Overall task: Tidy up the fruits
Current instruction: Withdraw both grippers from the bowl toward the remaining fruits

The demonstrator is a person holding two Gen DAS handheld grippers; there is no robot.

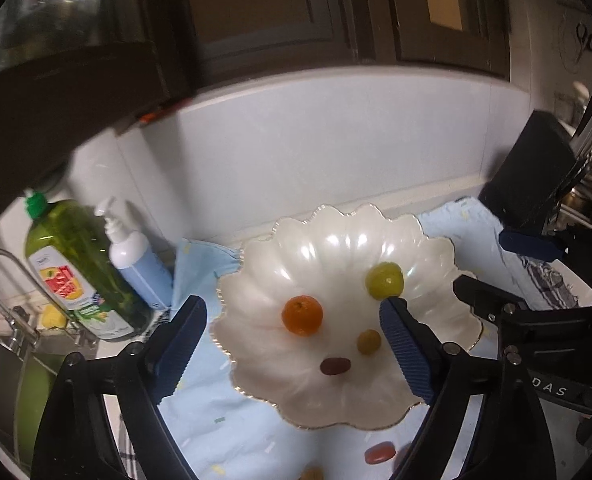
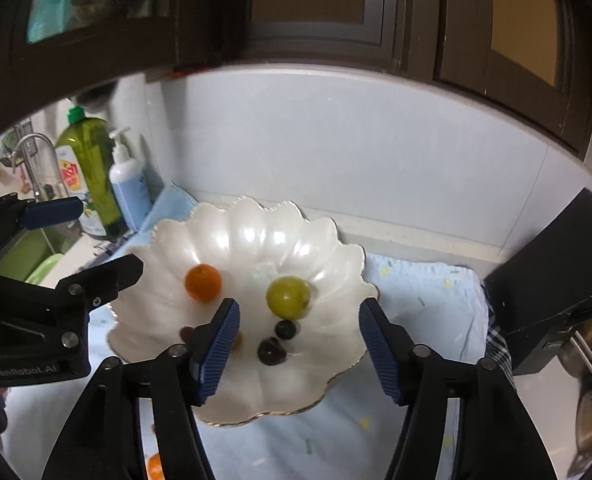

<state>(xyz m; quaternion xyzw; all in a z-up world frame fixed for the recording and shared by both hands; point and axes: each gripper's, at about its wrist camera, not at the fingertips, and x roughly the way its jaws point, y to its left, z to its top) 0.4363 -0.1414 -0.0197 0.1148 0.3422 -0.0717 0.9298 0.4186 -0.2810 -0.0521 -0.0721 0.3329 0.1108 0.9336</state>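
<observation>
plate (image 2: 335, 264): orange (image 2: 202, 282) 1 | green grapes (image 2: 288, 297) 2 | dark fruits (image 2: 272, 351) maybe 3

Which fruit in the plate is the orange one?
The round orange fruit on the left of the scalloped plate; the other fruits there are green or dark.

Location: a home kitchen. Dark brown wooden wall cabinets with panelled doors (image 2: 315, 0) hang above a pale tiled backsplash (image 2: 335, 152), and a curved chrome sink tap (image 1: 0, 280) stands at the left with a green plastic bottle of dish detergent (image 1: 76, 268) and a white-and-blue pump dispenser bottle (image 1: 136, 260) beside it. The table carries a light blue patterned cloth (image 2: 423, 312) under a pearly white scalloped dish with a gold rim (image 2: 256, 240) holding small fruits.
</observation>
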